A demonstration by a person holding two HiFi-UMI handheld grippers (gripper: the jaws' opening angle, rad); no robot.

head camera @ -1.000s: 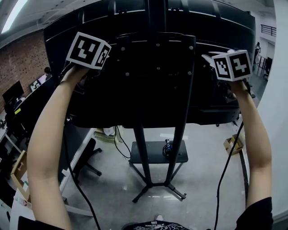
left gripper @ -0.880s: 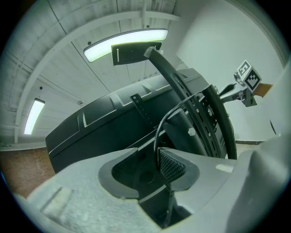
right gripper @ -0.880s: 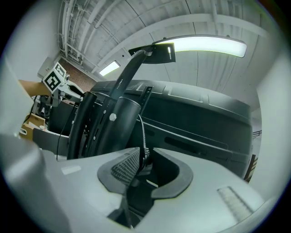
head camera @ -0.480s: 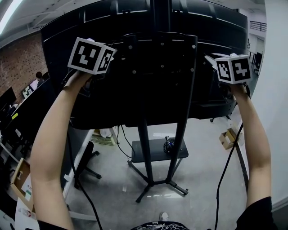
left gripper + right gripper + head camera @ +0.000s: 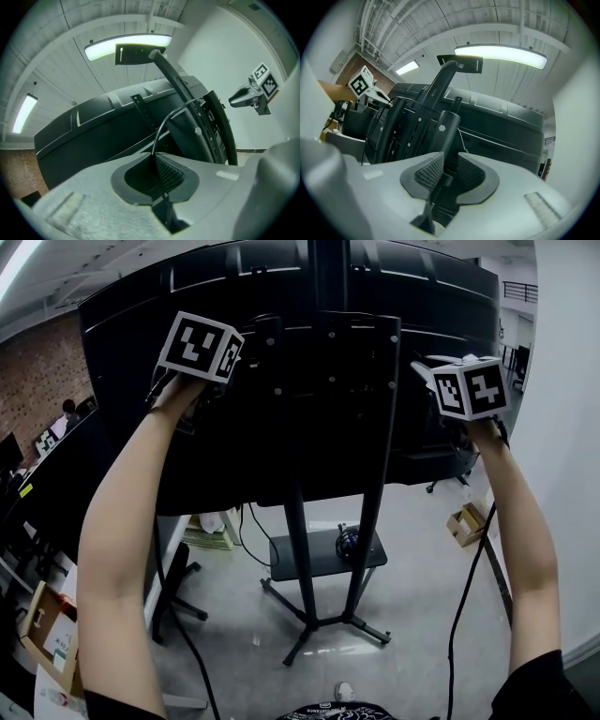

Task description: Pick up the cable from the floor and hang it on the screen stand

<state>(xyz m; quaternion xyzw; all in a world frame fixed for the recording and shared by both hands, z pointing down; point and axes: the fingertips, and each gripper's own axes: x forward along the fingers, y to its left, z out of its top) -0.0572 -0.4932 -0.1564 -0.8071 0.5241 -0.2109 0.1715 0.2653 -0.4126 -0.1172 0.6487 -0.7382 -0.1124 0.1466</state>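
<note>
The cable point(image 5: 161, 131) is a single thin strand, black and smooth. It rises out of the left gripper point(image 5: 158, 171), whose jaws have just been closing and now pinch it between their ribbed pads. From there it arcs up and over onto the back of the screen stand point(image 5: 293, 549). The right gripper point(image 5: 449, 169) faces the stand from the other side. Its jaws stand slightly apart with a dark shape point(image 5: 446, 159) in the gap, and whether they press on it cannot be told.
</note>
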